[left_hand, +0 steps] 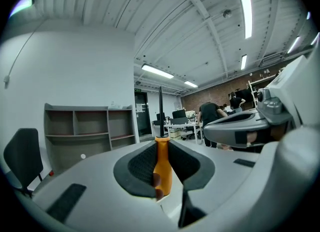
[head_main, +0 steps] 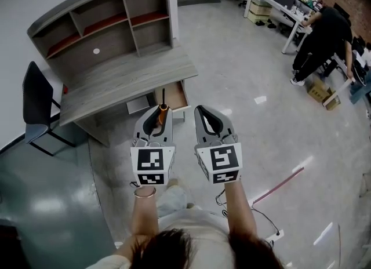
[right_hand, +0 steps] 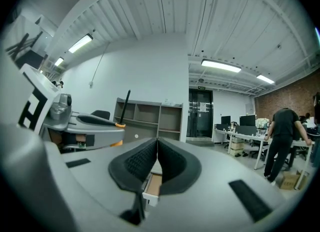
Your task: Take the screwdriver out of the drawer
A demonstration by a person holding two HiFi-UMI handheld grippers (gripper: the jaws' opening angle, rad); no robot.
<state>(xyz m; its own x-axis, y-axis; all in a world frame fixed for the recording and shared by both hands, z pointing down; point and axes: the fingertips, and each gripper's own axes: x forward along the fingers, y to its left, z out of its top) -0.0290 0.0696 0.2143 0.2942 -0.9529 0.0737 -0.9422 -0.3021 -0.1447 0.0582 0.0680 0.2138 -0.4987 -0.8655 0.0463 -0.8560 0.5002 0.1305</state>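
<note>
The person stands on the near side of the grey desk (head_main: 124,76) with both grippers held up side by side, marker cubes toward the body. The left gripper (left_hand: 161,145) has its 2 jaws clamped on the orange handle of the screwdriver (head_main: 163,109). The handle sits upright between the black pads (left_hand: 142,165), and the thin dark shaft points away past the fingertips toward the desk. The screwdriver is out of the drawer (head_main: 174,94), held in the air on its near side. The drawer itself stands pulled out from under the desk's right end, its wooden inside showing.

The right gripper (right_hand: 157,144), just right of the left one, has its jaws brought together with nothing held between them. Through the gap below its pads, a corner of the open drawer shows.

An open shelf unit (head_main: 104,24) stands along the desk's far edge, and a black chair (head_main: 36,102) is at the desk's left. At the far right a person (head_main: 322,33) in dark clothes bends over a white table.
</note>
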